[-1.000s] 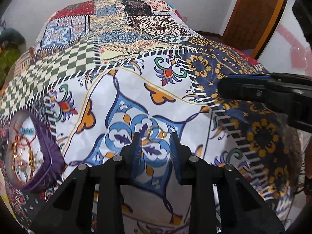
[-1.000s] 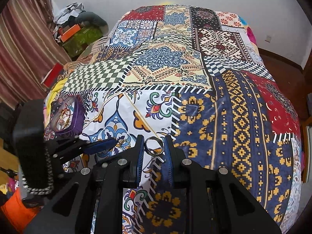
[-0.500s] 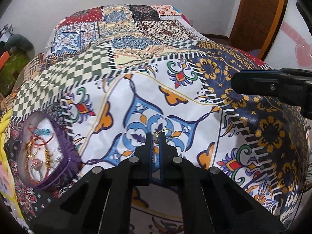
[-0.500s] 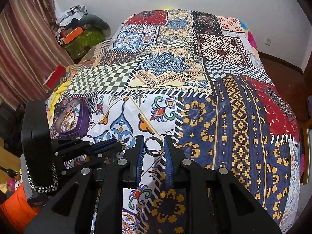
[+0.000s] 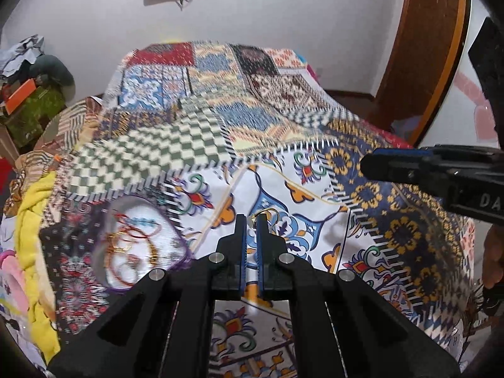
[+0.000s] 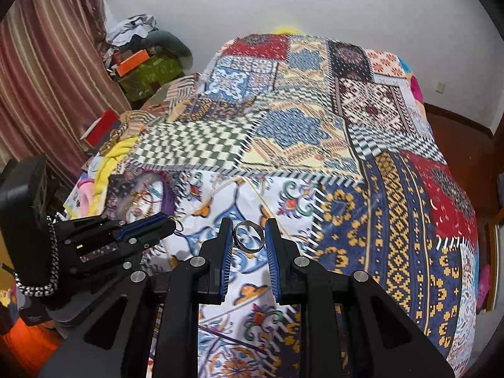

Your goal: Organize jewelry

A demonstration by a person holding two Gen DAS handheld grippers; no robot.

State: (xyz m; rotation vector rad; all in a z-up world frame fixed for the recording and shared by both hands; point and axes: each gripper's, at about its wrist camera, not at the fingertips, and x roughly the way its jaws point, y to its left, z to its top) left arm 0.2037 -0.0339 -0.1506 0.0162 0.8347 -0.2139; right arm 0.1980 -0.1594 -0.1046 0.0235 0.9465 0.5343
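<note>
Two pieces of jewelry are gripped above the patchwork-patterned bedspread (image 6: 315, 145). The left gripper (image 5: 252, 222) has its blue-padded fingers nearly closed, pinching a thin gold hoop ring (image 5: 267, 213) at their very tips; most of the hoop sticks out past the right fingertip, clear of the cloth. The right gripper (image 6: 249, 236) clamps a wide silver band ring (image 6: 249, 237) between its two fingertips, the band standing on edge with its opening facing the camera and each side touching a pad. In the right wrist view the left gripper (image 6: 167, 225) reaches in from the left, just beside the right fingers. A purple-rimmed tray with a white lining (image 5: 138, 239), holding red and gold pieces, lies on the bedspread left of the left gripper, blurred.
</note>
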